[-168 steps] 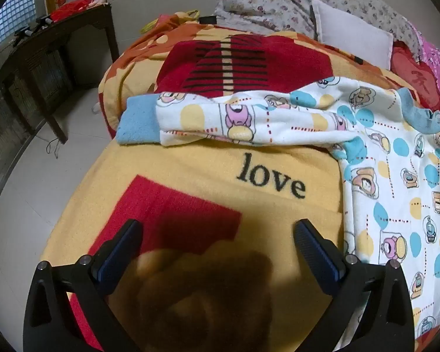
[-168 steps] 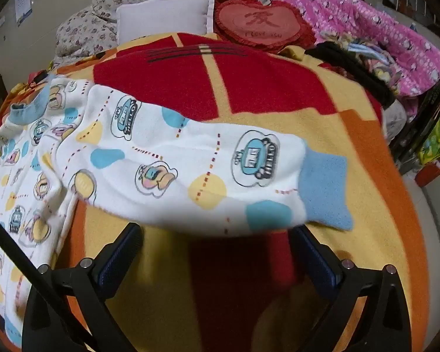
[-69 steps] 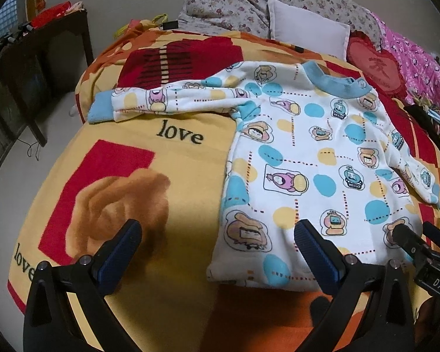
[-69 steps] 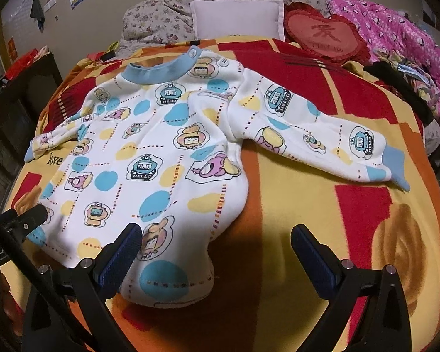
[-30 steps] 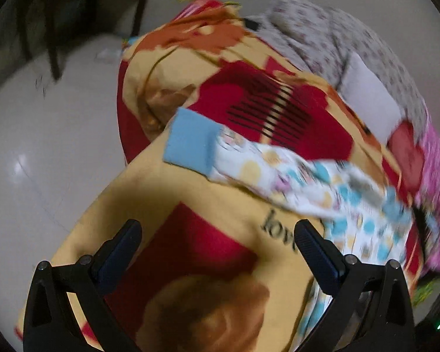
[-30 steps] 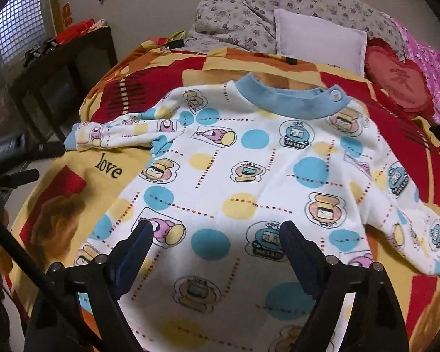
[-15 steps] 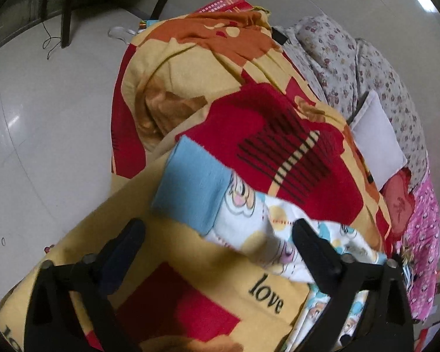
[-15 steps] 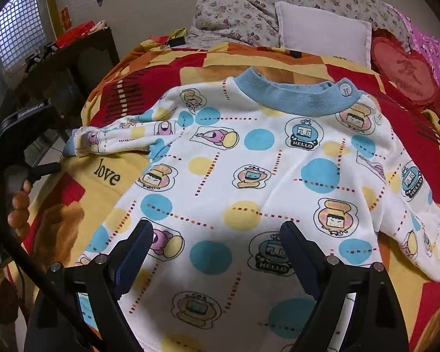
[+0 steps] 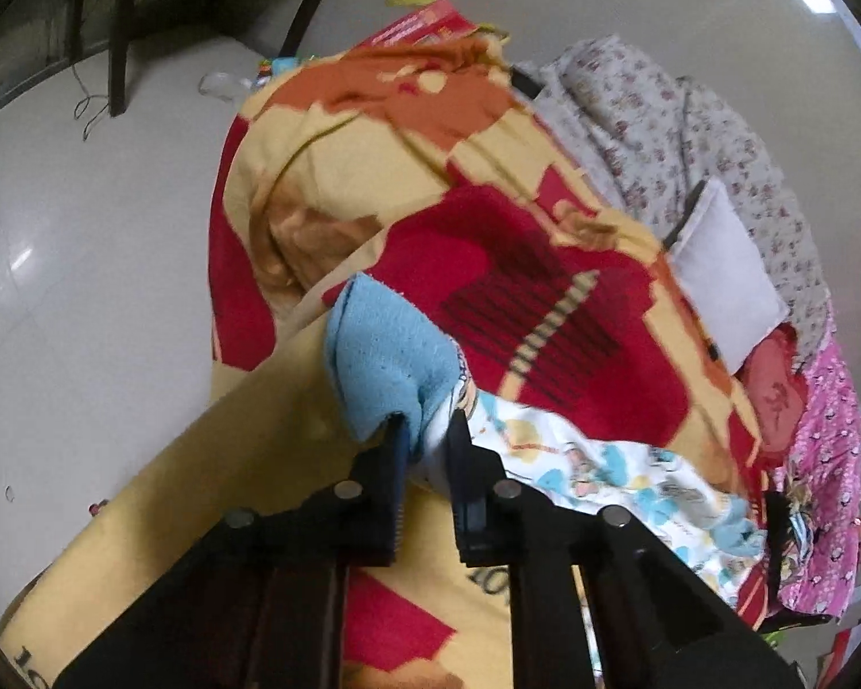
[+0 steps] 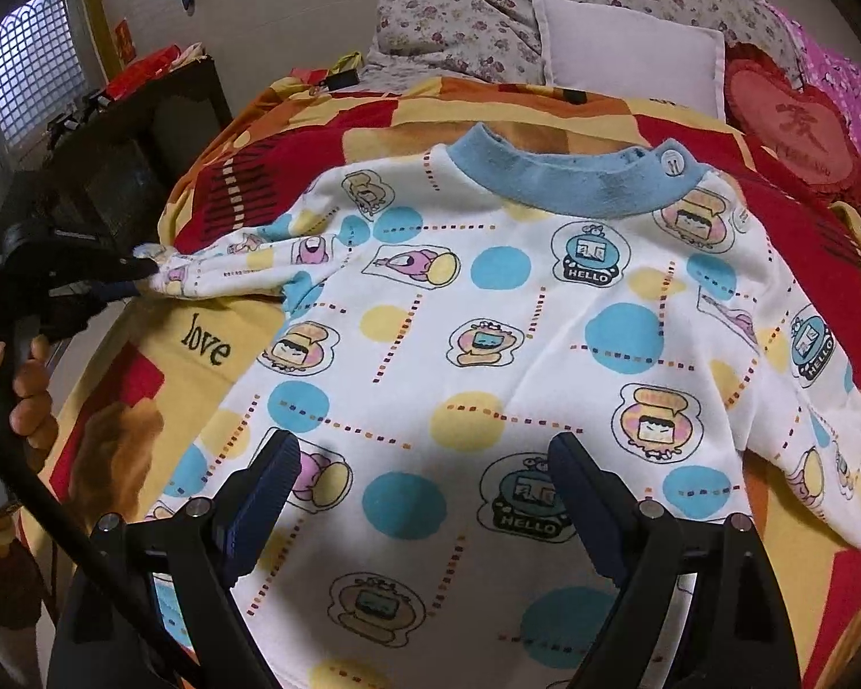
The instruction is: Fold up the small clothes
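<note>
A small white child's shirt point(image 10: 488, 356) with cartoon prints, blue and yellow dots and a blue collar point(image 10: 574, 184) lies flat, front up, on a red and yellow blanket point(image 10: 201, 344). My left gripper point(image 9: 427, 430) is shut on the shirt's left sleeve just behind its blue cuff point(image 9: 384, 367), and it also shows in the right wrist view point(image 10: 143, 275) at the sleeve's end. My right gripper point(image 10: 425, 459) is open and empty, hovering over the shirt's lower middle. The right sleeve point(image 10: 821, 448) lies spread out to the right.
A white pillow point(image 10: 631, 51), a floral quilt point(image 10: 488, 6) and a red heart cushion point(image 10: 792, 126) lie at the head of the bed. A pink quilt point(image 10: 855, 92) is at the far right. A dark table point(image 10: 115, 132) stands left of the bed, over pale floor point(image 9: 86, 264).
My left gripper moved in on the left sleeve and closed on it near the blue cuff, which now stands lifted. My right gripper stays open over the shirt.
</note>
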The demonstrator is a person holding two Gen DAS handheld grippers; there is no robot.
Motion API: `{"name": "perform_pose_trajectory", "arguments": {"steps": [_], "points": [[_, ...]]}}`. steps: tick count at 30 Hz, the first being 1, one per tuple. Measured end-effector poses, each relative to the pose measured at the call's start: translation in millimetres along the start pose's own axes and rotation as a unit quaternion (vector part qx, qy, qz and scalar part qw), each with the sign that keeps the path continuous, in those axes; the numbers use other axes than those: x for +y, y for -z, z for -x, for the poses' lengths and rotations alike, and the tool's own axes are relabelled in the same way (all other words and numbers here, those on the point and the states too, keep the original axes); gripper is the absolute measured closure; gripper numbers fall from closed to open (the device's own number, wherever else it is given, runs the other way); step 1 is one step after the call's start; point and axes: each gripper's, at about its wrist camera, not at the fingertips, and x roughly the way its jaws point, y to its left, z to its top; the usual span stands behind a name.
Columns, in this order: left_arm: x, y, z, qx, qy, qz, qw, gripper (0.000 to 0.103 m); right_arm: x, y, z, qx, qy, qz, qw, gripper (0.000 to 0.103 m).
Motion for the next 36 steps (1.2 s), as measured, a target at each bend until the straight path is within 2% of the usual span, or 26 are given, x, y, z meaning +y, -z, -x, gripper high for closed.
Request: {"name": "perform_pose_trajectory", "arguments": {"steps": [7,13,17,20,25,30,33,35,36], "points": [[-57.3,5.7,47.9,-0.039,0.052,-0.071,0.9954,0.092,-12.4,-1.9,6.2,-0.004,-0.001,-0.023,1.0,0.012],[-129.0,35.8,69.5,-0.038,0.102,-0.154,0.982,0.092,-36.0,-3.5,20.5,-0.017,0.012,-0.051,0.998,0.012],[-177.6,76.3,62.3,-0.013,0.123,-0.221,0.9673,0.092,-60.9,-2.4,32.8,-0.027,0.025,-0.08,0.996,0.012],[-202.9,107.8,43.4,0.016,0.125,-0.253,0.9591,0.092,-83.8,-0.8,39.2,-0.032,0.035,-0.107,0.993,0.012],[-222.6,146.9,-3.2,0.066,0.117,-0.275,0.952,0.092,-117.7,6.0,44.9,-0.032,0.045,-0.151,0.987,0.012],[-223.8,174.4,-36.3,0.125,0.122,-0.3,0.9378,0.089,-136.1,10.3,50.7,-0.034,0.062,-0.167,0.983,0.012],[-213.1,170.9,-26.9,0.142,0.142,-0.294,0.9343,0.066,-142.9,8.4,55.0,-0.039,0.064,-0.175,0.982,0.012],[-202.8,162.5,-8.0,0.122,0.154,-0.297,0.9345,0.037,-143.3,5.3,56.9,-0.044,0.06,-0.173,0.982,0.012],[-194.9,157.5,6.1,0.1,0.155,-0.3,0.9359,0.03,-141.4,2.8,57.7,-0.047,0.056,-0.168,0.983,0.011]]}}
